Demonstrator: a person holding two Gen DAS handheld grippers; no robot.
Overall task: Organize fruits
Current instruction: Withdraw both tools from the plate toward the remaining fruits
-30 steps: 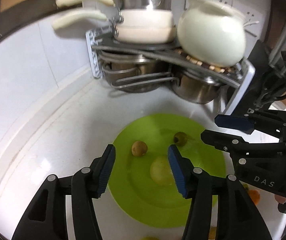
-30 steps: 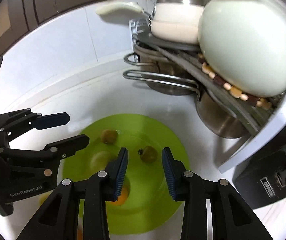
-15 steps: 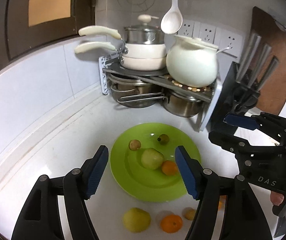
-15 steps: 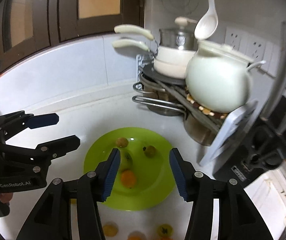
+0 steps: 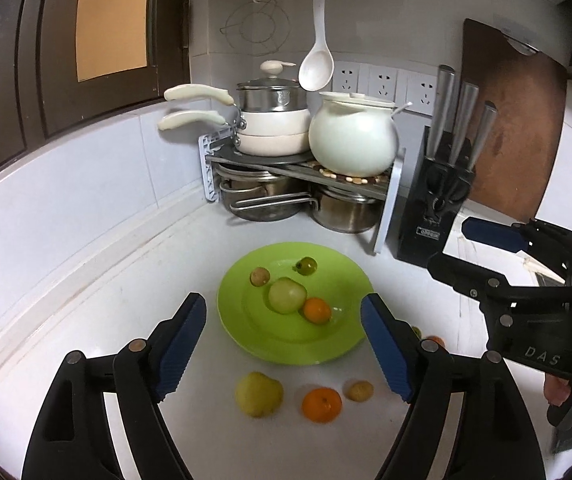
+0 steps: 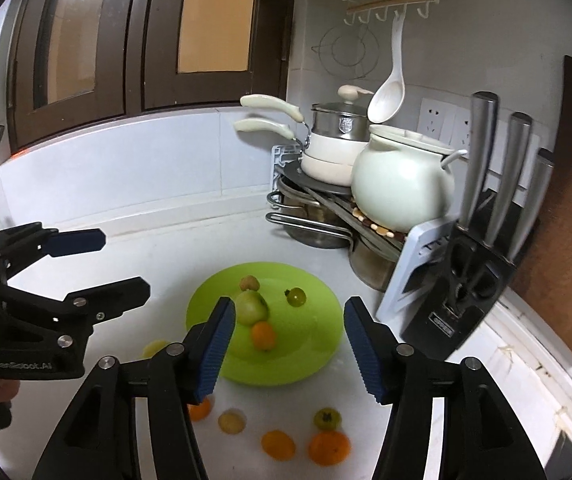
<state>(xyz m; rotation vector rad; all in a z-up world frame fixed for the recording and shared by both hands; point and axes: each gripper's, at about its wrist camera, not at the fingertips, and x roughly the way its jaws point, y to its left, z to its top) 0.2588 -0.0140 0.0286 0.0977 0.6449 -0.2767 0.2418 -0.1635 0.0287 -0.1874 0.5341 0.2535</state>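
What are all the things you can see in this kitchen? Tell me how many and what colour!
plate: one, bright green, on the white counter.
fruits on the plate: four; green pear, orange, small brown one, small green one.
fruits on the counter: six or so, yellow-green, orange, tan, in front of the plate; one is the orange.
pots and pans: several, cream and steel, on the corner rack.
round pot: one, white, atop the rack.
spoon: one, white, hanging.
knife block: one, black, three knives.
cutting board: one, brown, against the wall.
left hand-held gripper: black, blue pads, open, empty.
right hand-held gripper: same, open, empty.

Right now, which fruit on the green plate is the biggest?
The pale green pear-like fruit at the green plate's centre; the orange, brown and small green fruits beside it are much smaller.
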